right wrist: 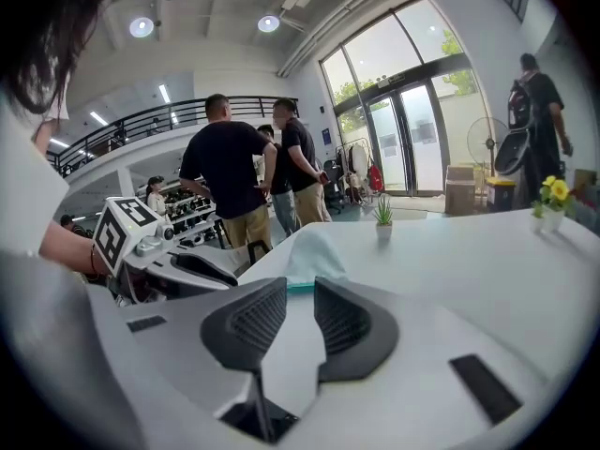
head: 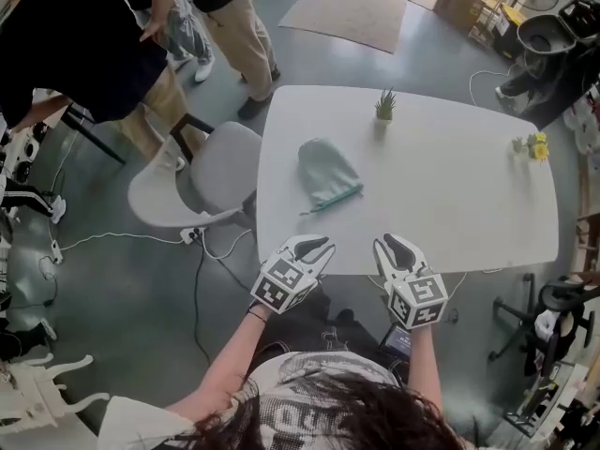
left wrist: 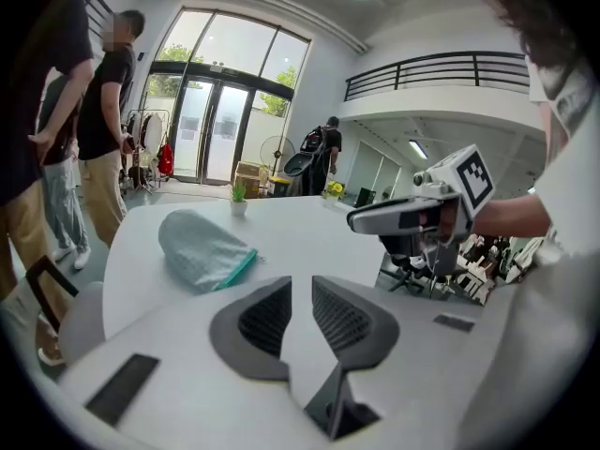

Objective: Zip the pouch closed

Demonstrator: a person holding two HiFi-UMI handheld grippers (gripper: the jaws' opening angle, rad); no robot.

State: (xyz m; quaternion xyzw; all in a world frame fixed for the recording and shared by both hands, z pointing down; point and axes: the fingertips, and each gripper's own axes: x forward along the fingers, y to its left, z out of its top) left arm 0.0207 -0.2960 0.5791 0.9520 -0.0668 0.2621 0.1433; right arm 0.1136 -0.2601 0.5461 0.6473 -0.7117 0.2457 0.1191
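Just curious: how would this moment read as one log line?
pouch on table, untouched | left gripper open, empty | right gripper open, empty

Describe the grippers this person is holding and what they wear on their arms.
The left gripper and right gripper both have white bodies, curved dark ribbed jaws and a marker cube with black-and-white squares. The shirt is white, patterned and short-sleeved.
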